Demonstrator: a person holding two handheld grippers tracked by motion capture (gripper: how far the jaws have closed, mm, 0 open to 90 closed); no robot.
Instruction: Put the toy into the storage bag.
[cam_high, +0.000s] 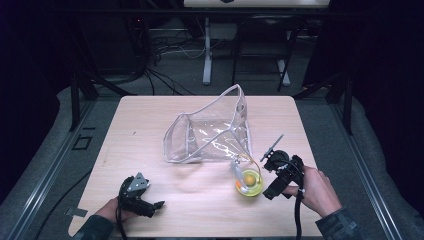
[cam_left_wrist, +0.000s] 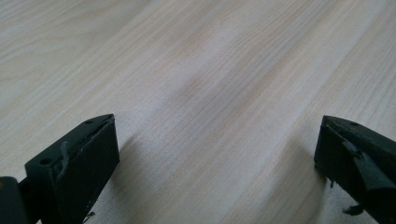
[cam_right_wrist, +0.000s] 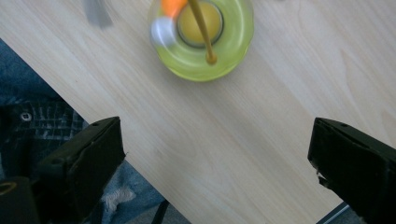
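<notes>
A pale wooden table (cam_high: 150, 125) with fine straight grain and rounded corners carries everything. Near its middle stands a clear plastic pouch (cam_high: 210, 132), soft and glossy, edged in white trim, its mouth gaping and one corner rising to a peak. Near the front right sits a small round yellow-green toy (cam_high: 249, 182), translucent and ring-shaped, with an orange ball on top and a thin yellow stick across it; a blurred grey piece lies just beside it. The right gripper (cam_high: 275, 172), black and blocky, is held just right of the toy, its jaws wide apart and empty. The left gripper (cam_high: 150, 205) rests low at the front left, jaws likewise spread over bare wood.
</notes>
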